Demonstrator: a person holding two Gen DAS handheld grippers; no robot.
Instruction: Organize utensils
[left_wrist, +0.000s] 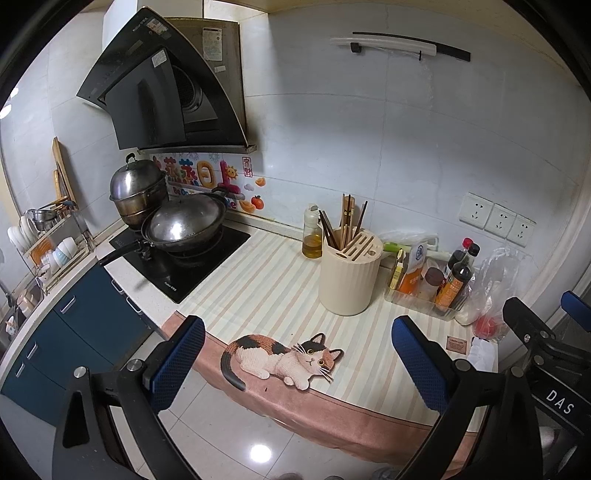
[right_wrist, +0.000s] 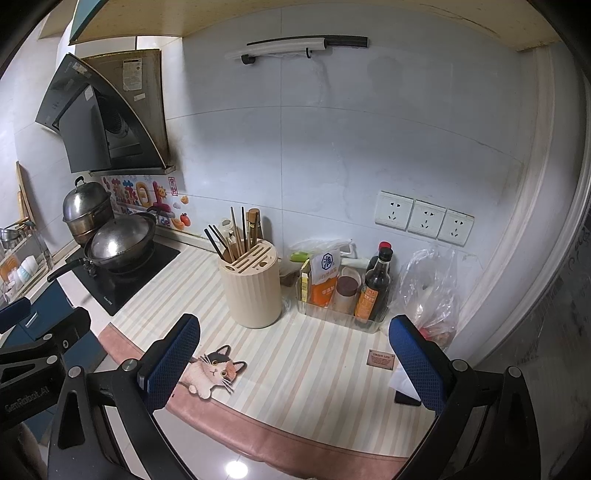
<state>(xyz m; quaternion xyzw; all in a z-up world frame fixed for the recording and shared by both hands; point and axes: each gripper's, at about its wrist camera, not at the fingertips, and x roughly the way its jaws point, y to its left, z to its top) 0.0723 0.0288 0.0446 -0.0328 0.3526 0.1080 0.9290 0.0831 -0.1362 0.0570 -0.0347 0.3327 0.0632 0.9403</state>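
bench (left_wrist: 280, 266): covered by a striped mat with a cat picture at the front edge. Everything that matters sits toward the back wall, and both claws hang off the front edge, well apart from it all.

utensil holder (right_wrist: 251, 288): cream ribbed tub standing upright mid-bench, between the stove and the condiment tray (right_wrist: 332, 314). Slotted top with an open well on its stove side. It looks like rigid plastic, so I'd guess it's light enough to scoot or tip if you snag it sideways.

chopsticks (left_wrist: 345, 221): the actual task stuff, as far as I can see. A mixed bunch, dark ones and pale wooden ones, standing in the well with their ends up. Their long axes run roughly vertical but fanned out: the dark ones lean toward the stove, and a couple on the other side lean toward the tray. They're probably stiff, thin, very light and a bit slick, so they'd likely roll or twist in a pinch. My call: take one by the exposed upper part, pads across the stick, and pull along its own lean rather than straight up.

left claw (left_wrist: 295, 363): jaws spread wide with nothing between them, hovering over the cat.

right claw (right_wrist: 295, 363): same deal, jaws apart and empty, nearer the tray side.
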